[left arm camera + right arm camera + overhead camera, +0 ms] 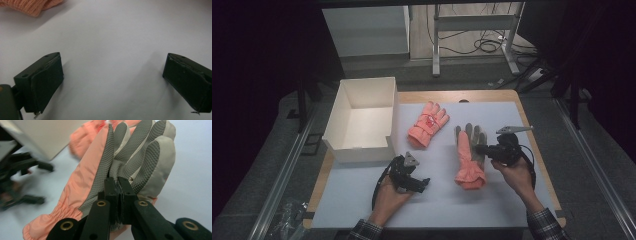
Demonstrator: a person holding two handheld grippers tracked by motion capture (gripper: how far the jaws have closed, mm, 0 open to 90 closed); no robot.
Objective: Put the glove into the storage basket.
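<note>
A white table [492, 200] sat under everything. At its back left corner stood an open white box [362, 120], and from above nothing could be seen inside it.

Two gloves lay on the table. One pink glove [428, 124] lay flat just beside the box, with its fingers pointing away from the person. The other glove [468, 156] was nearer the person, in the middle of the table. Its grey palm side faced up and its pink cuff pointed back at the person. Its fingers looked lifted a little off the table.

The right gripper [480, 149] was on the right side of that glove. In the right gripper view the two black jaws were squeezed almost together on the glove [117, 167]. They pinched a fold of the grey bumpy palm, just under the fingers. The right gripper [117, 185] had the glove tight.

The left gripper [424, 183] was low over the table in front of the box, well apart from both gloves. In the left gripper view its jaws stood wide apart. Bare white table showed between them. It held nothing and touched no glove.
</note>
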